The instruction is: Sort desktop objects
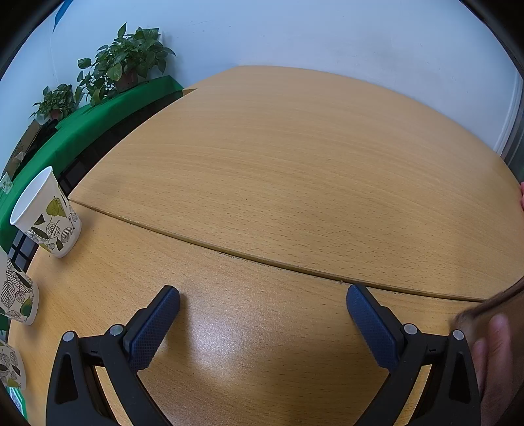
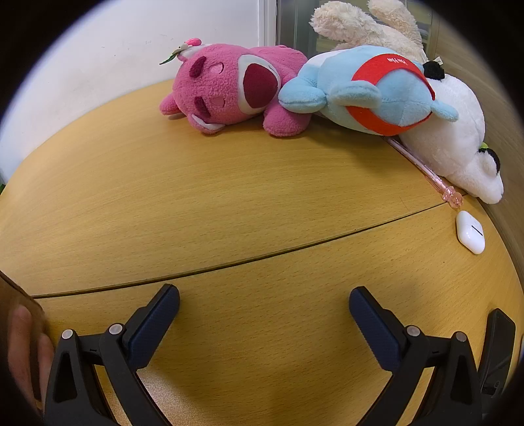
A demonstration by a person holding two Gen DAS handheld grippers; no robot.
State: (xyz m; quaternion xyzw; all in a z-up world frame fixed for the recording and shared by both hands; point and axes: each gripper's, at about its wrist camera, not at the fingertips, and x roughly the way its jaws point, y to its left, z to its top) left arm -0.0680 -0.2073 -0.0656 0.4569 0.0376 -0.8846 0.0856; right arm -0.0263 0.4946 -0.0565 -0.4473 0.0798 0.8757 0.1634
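In the left wrist view, my left gripper point(image 1: 263, 295) is open and empty over the wooden desk point(image 1: 278, 170). A leaf-print paper cup point(image 1: 46, 213) stands at the desk's left edge, with two more leaf-print cups point(image 1: 18, 296) nearer along that edge. In the right wrist view, my right gripper point(image 2: 264, 296) is open and empty above the desk point(image 2: 213, 196). At the far side lie a pink plush bear point(image 2: 229, 88), a blue and red plush point(image 2: 370, 88), a white plush dog point(image 2: 455, 147) and a cream plush point(image 2: 360, 23). A pink pen point(image 2: 425, 170) and a white earbud case point(image 2: 470, 231) lie at the right.
A seam point(image 1: 262, 259) runs across the desk between two tabletop sections. Potted plants point(image 1: 127, 59) stand on a green-covered ledge point(image 1: 98, 114) beyond the left edge. A white wall backs the desk. A dark object point(image 2: 497, 347) sits at the right edge beside my right gripper.
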